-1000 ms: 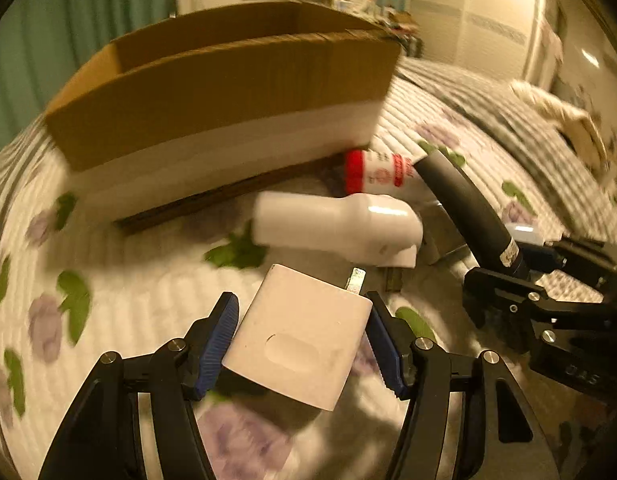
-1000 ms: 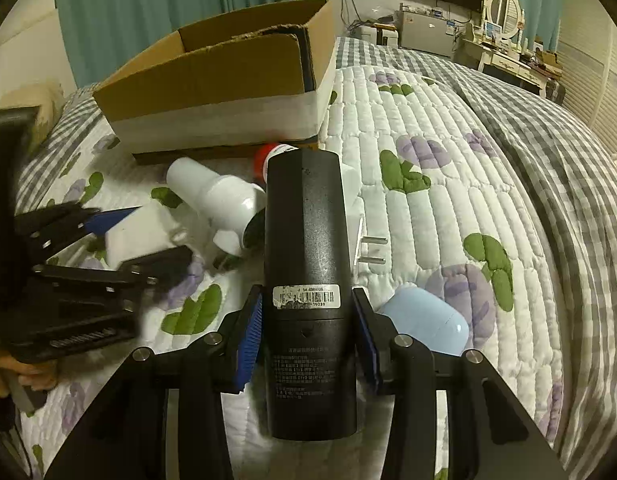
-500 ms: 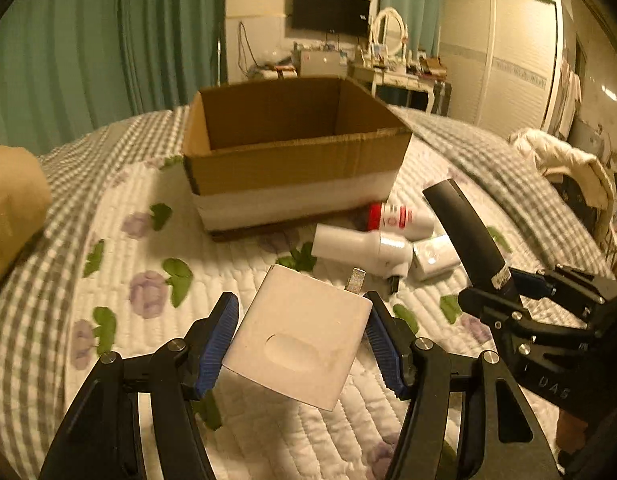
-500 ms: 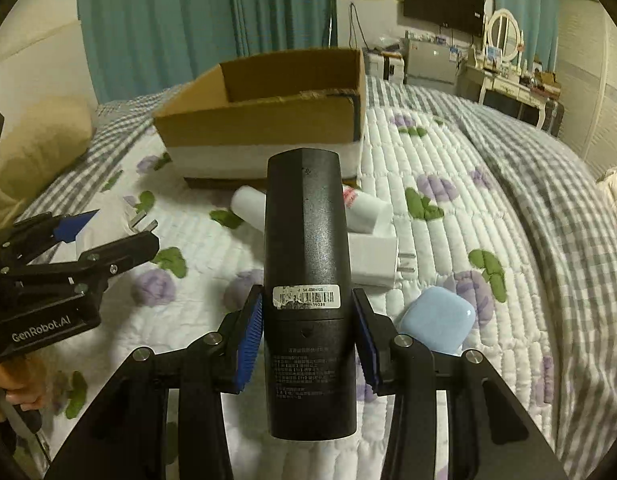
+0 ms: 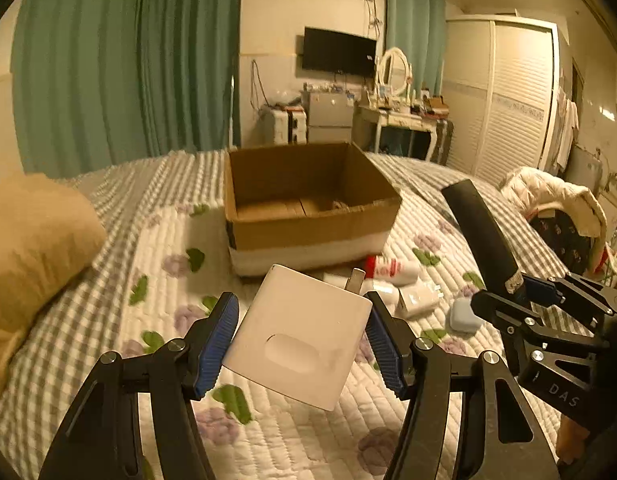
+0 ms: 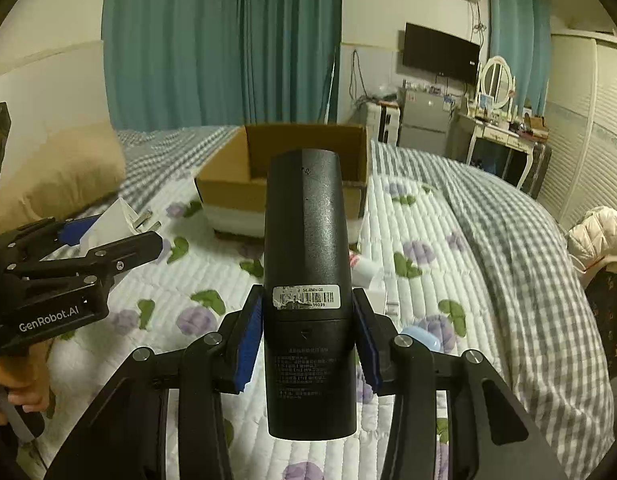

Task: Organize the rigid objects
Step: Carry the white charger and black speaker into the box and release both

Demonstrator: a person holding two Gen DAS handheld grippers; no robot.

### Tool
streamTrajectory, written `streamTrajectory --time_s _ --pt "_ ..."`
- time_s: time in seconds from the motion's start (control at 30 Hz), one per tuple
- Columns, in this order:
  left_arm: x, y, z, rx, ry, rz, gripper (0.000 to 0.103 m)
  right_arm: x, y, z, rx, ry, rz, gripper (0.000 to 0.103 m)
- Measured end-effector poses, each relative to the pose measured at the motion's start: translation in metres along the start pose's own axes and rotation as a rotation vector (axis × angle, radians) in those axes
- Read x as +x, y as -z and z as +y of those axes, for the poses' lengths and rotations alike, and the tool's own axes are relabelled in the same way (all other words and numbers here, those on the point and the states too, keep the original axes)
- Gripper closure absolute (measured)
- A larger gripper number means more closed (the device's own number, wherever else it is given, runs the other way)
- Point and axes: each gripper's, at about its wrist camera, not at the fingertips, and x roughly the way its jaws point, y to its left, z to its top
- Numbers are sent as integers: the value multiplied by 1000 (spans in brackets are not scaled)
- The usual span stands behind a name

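Observation:
My left gripper (image 5: 302, 340) is shut on a white plug-in charger (image 5: 296, 336), its metal prong pointing away from me. A long black remote (image 6: 306, 272) with a barcode sticker is clamped in my right gripper (image 6: 306, 340), which is shut on it. Both are held above the quilt, short of an open cardboard box (image 5: 308, 204) with little to be seen inside. In the left wrist view the right gripper (image 5: 524, 292) and the remote (image 5: 482, 232) show at the right. In the right wrist view the left gripper (image 6: 108, 236) and the charger (image 6: 116, 218) show at the left.
On the flowered quilt (image 5: 164, 320) before the box lie a red-capped white bottle (image 5: 392, 268), another white charger (image 5: 418, 300) and a pale blue case (image 5: 462, 316). A tan pillow (image 5: 32, 240) sits at the left. A white jacket (image 5: 548, 196) lies at the right bed edge.
Both grippers have risen and drawn back from the box with their loads. The box, close and seen side-on before, now sits farther off with its inside showing.

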Motion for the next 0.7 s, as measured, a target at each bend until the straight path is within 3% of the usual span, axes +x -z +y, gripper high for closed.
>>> streamTrajectory --time_s 0.3,0.7 --pt "-19 -33 7 -6 -8 -103 39 -12 -31 -3 0 4 -68 61" --pt "-1 -70 6 -11 2 -161 39 -3 -73 -12 -16 -1 -142 61"
